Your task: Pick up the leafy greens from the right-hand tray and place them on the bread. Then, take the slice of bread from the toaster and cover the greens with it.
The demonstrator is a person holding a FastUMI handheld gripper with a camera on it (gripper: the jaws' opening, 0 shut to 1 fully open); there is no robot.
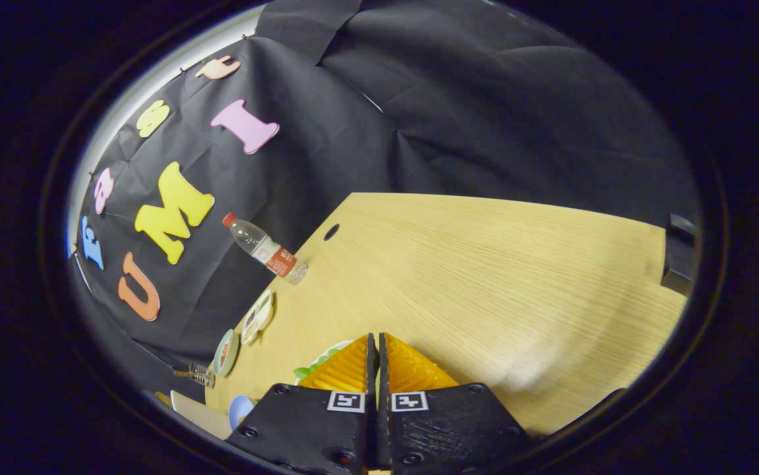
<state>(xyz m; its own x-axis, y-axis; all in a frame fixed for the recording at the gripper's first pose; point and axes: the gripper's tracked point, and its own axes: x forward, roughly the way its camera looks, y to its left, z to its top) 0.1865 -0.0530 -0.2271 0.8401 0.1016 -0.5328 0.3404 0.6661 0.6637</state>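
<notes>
Judging the risk first, we noted the camera rolled steeply over the table: fingers pressed together, holding nothing, could strike something on descent. The gripper sat beside a pale plate holding leafy greens. The bottle stood beyond; we couldn't make out bread.

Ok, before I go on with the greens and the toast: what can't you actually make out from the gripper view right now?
- Gripper: fingers nearly closed; whether anything thin is pinched between them cannot be told.
- Leafy greens: just a sliver beside the fingers; the fingers cover the rest, so their support is hidden.
- Small plates beside the water bottle: seen edge-on, contents unreadable.
- Dark object at the table's far corner: cut off, unidentifiable.
</notes>
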